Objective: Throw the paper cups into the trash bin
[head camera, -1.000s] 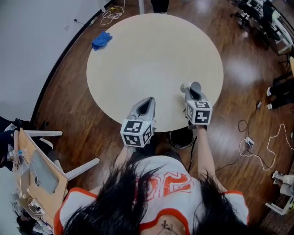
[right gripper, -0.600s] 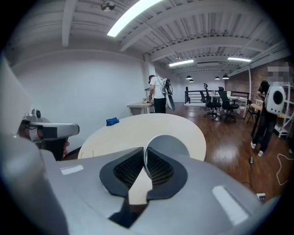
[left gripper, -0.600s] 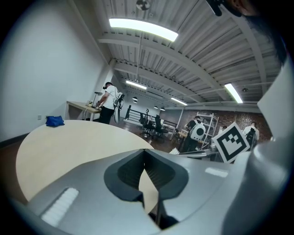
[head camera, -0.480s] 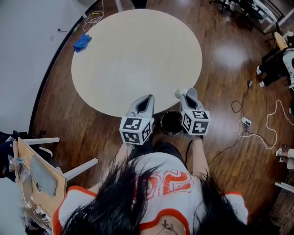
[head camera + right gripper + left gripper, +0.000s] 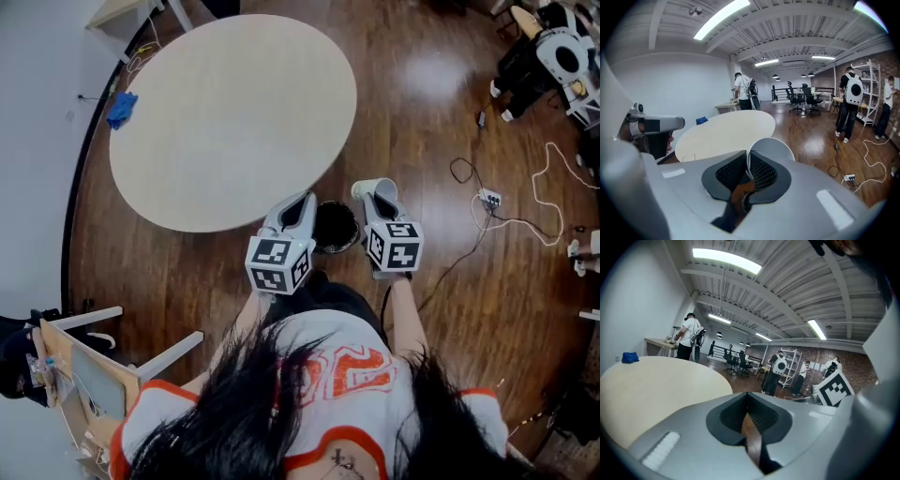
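Observation:
A white paper cup (image 5: pixel 366 188) hangs by its rim from my right gripper (image 5: pixel 376 197), which is shut on it over the wood floor, just right of the black trash bin (image 5: pixel 335 227). In the right gripper view the cup's (image 5: pixel 771 150) wall is pinched between the dark pads, its open mouth facing away. My left gripper (image 5: pixel 298 210) is on the bin's left side, near the edge of the round beige table (image 5: pixel 225 112). Its jaws (image 5: pixel 746 398) are shut with nothing between them.
A blue cloth (image 5: pixel 122 110) lies at the table's far left edge. A wooden chair (image 5: pixel 89 361) stands at lower left. Cables and a power strip (image 5: pixel 487 199) lie on the floor to the right. People stand in the background (image 5: pixel 853 101).
Both grippers have drawn back from the table's edge to over the floor, the right one carrying the cup. The bin, earlier under the table's rim, now shows fully between them.

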The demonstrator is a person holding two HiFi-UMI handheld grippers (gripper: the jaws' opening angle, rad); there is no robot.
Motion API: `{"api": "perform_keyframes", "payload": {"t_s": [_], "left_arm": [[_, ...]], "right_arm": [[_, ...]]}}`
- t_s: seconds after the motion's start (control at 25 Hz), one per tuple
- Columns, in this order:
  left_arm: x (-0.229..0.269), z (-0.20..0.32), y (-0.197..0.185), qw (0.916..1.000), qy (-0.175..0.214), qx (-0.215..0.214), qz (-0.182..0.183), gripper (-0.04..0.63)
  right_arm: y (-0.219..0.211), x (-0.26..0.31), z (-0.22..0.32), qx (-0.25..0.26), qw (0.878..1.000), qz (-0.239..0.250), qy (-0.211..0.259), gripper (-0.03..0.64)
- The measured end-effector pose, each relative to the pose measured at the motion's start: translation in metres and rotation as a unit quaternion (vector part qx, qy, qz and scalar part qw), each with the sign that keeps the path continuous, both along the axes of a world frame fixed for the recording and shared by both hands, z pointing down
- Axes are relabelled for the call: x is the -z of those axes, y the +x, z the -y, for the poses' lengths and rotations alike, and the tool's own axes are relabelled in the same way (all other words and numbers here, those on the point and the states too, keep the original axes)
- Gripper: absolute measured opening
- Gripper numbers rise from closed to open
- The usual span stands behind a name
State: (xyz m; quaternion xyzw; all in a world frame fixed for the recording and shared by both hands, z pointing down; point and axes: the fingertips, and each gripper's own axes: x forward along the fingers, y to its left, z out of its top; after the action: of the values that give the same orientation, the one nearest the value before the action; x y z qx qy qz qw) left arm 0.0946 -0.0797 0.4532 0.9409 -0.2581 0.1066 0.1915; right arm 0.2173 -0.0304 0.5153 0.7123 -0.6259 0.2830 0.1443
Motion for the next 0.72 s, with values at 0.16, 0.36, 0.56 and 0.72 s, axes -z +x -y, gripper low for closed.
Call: {"api": "perform_keyframes", "payload": {"t_s": [0.16,0.36,0.56,0.72], "left_arm": [[-0.007,-0.021,0.022,0.9994,-0.001,-0.034,0.006,0.000],[-0.022,-0.044,0.043,0.9961,0.015,-0.082,0.029,0.000],[-0.046,-0.053,0.055,0.9939,0.022,-0.098,0.047,0.000],[-0.067,-0.053,0.053,0.9941,0.022,-0.095,0.047,0.000]], "right_arm": [[0.017,-0.005,-0.031,-0.029,1.000,0.002,-0.006,0.029],[0.026,-0.012,-0.057,-0.052,0.999,0.010,-0.011,0.029],[0.021,-0.030,-0.063,-0.058,0.998,0.020,-0.025,0.029],[0.010,-0.068,-0.058,-0.064,0.996,0.033,-0.044,0.029]]}}
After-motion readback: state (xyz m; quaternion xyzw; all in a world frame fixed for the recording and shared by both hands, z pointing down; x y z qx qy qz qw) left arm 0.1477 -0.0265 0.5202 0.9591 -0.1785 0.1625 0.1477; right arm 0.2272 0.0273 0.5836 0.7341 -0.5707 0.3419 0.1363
